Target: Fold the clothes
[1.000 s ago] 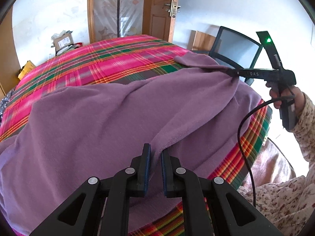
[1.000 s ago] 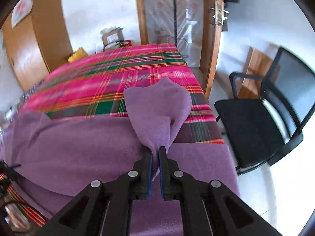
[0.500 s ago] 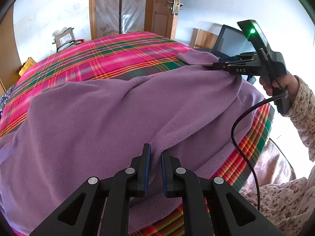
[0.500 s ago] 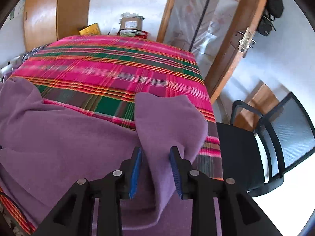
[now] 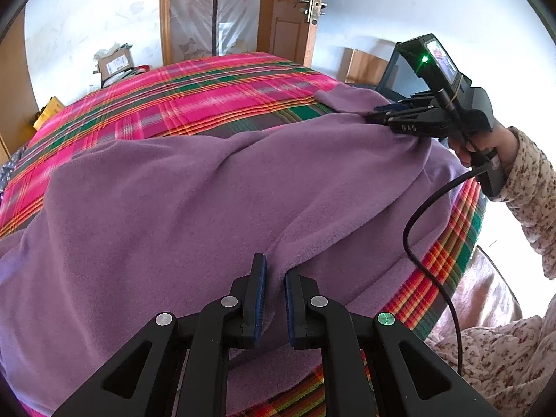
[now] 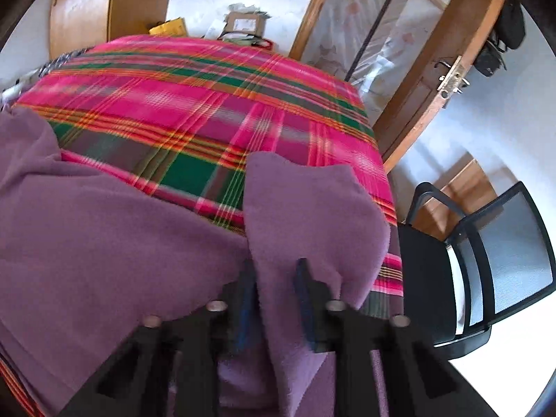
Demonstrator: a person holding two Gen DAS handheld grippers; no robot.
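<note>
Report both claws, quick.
Left claw: closed, pinching the purple fleece.
Right claw: jaws have just been closing, fleece corner gripped between them.

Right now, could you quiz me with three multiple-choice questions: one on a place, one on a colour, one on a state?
1. Where is the black chair relative to the plaid bed? A on it; B on the floor beside it; C under it.
2. What colour is the cloth being folded? A purple; B white; C yellow.
3. How is the left claw? A wide open, empty; B closed on the cloth; C gripping the chair.
Answers: 1 B, it stands past the bed's edge; 2 A, plain purple throughout; 3 B, a fold is pinched between its pads.
</note>
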